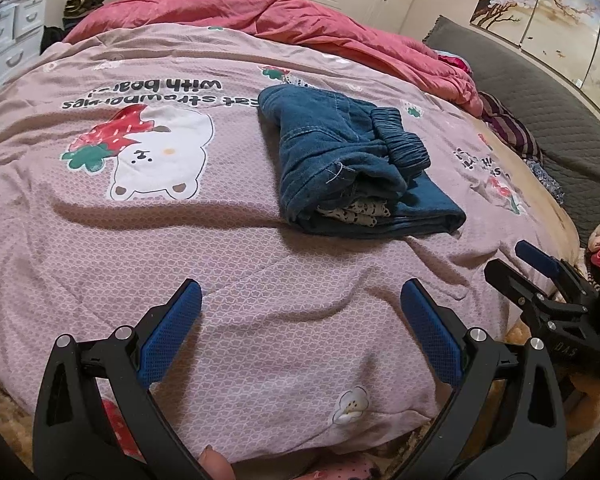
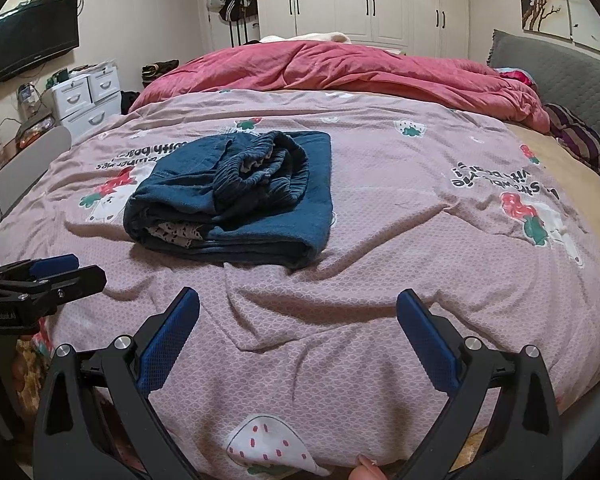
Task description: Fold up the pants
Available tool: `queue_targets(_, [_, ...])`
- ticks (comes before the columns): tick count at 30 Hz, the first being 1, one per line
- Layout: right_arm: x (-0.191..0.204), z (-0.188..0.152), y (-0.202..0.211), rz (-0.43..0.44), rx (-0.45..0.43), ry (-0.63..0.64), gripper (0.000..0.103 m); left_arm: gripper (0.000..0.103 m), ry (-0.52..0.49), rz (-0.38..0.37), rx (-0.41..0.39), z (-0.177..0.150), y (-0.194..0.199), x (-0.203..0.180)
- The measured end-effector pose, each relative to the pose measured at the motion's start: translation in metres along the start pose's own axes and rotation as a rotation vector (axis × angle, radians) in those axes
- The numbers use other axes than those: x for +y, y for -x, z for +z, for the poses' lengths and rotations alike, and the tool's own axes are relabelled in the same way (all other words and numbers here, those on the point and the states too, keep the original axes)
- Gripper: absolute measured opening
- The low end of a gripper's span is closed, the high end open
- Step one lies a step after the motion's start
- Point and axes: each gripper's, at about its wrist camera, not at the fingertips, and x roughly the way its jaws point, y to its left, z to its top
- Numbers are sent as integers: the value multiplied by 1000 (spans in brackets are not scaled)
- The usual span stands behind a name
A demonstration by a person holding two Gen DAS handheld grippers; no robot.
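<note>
— What do you get from the left wrist camera?

— My left hand-held gripper [image 1: 300, 300] is spread wide, its blue pads [image 1: 172, 332] apart with nothing between them, hovering over the near edge of the bed [image 1: 260, 280]. The pants [image 1: 352, 160] lie folded in a thick dark-blue bundle on the pink printed cover [image 1: 100, 220], toward the middle of the bed and a little to the right, well apart from my fingers. The elastic waistband [image 1: 400, 140] is bunched on top. At the right edge I see the right hand-held gripper [image 1: 520, 260] from the side, over the bed's near right edge; its fingers stand apart.

— And the right wrist camera?

— The right hand-held gripper [image 2: 298, 300] is spread just as wide, empty, above the near edge. The pants [image 2: 236, 196] sit left of centre, resting flat, touched by neither tool. A red quilt [image 2: 340, 68] is heaped along the far edge. The left hand-held gripper [image 2: 76, 270] pokes in at the left, over the bed's near left edge.
</note>
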Motion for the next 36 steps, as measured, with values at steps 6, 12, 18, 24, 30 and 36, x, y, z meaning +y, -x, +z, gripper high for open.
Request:
queue_targets(6, [0,0,2,-1,-1,1,98,93,1,-1,4,0,0,-1])
queue_targets(12, [1,1,3,-8,1,3,98,93,2,-1,4,-1,1,-2])
queue_targets(18, [1,0,4,-12,4,1,98,93,5,-2,1,0,3,-1])
queue_targets(24, [0,0,3,-13,4,0,98,93,4,0,0,1,3,-2])
queue_targets(30, [-1,0,3,-13,7,-2,98,93,1,0,2,1,4,-2])
queue_targets(36, [-1,1,4,-12,5,-4,98,93,-1,-6,2,1,5,-2])
